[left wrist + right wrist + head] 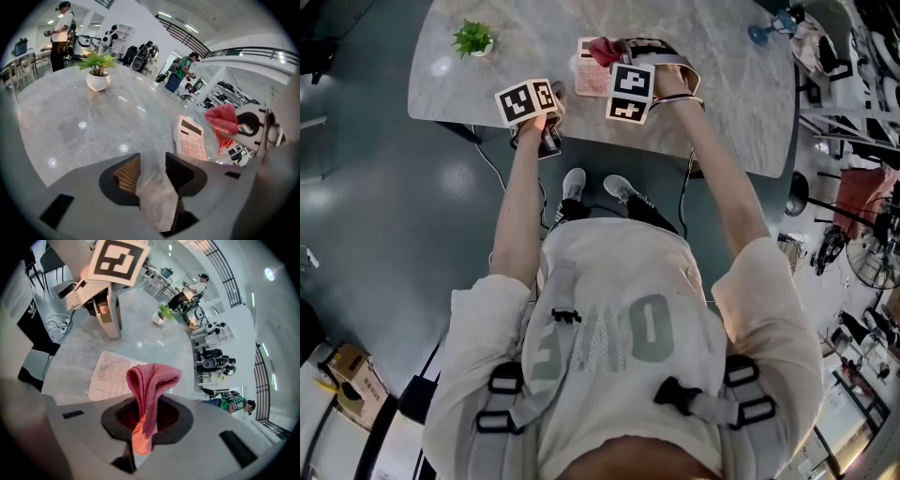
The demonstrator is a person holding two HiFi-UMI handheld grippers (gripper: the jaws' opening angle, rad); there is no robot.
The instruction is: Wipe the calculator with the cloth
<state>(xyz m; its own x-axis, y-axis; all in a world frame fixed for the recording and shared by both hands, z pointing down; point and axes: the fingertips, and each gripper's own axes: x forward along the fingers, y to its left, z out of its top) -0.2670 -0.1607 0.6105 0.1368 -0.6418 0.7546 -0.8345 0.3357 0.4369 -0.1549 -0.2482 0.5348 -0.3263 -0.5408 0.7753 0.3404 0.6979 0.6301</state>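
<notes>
Pinching the cloth (151, 383), the right gripper (147, 417) hangs over the calculator (108, 375).

— Where does the calculator (589, 80) lie?
— On the tabletop (722, 84), top centre of the head view. The potted plant (472, 38) stands well apart, at the upper left.
— And the cloth (604, 51)?
— Between the jaws of the right claw (147, 416), over the calculator's upper right corner.
— The left claw (152, 171)?
— Lower left of the calculator, by the tabletop's near edge, between plant and calculator.
</notes>
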